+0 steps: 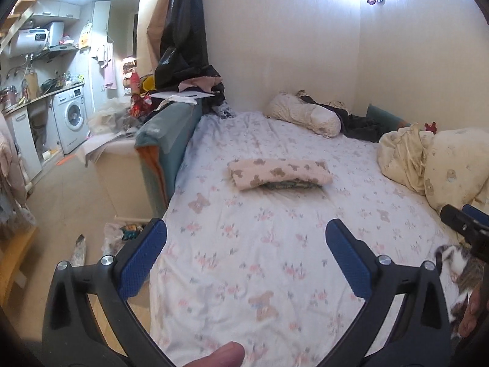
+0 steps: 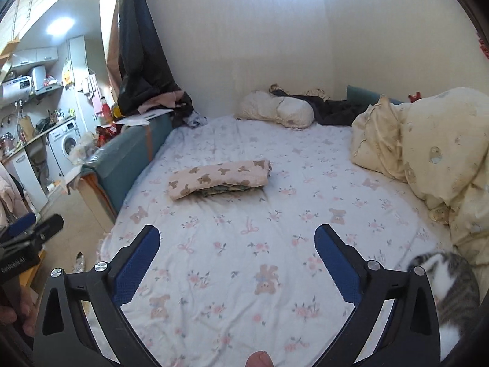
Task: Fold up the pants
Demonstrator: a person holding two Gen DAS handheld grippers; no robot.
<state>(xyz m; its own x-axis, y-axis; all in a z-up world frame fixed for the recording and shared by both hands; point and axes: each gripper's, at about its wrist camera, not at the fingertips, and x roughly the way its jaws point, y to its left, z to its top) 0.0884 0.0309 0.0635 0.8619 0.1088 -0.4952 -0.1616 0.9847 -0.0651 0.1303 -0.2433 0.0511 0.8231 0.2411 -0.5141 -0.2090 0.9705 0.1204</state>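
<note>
The pants [image 1: 279,172] are pink with brown bear prints and lie folded in a compact stack in the middle of the bed; they also show in the right wrist view [image 2: 220,179]. A darker patterned layer shows under the fold. My left gripper [image 1: 246,257] is open and empty, held above the near part of the sheet, well short of the pants. My right gripper [image 2: 237,260] is open and empty too, beside the left one. The left gripper's tip shows in the right view [image 2: 33,229].
The bed [image 2: 244,290] has a floral sheet. A cream duvet [image 2: 428,146] is piled at the right, a pillow [image 2: 278,110] and dark clothes at the far wall. A tabby cat [image 2: 446,281] sits at the near right. A teal bed rail [image 1: 165,140] lines the left side.
</note>
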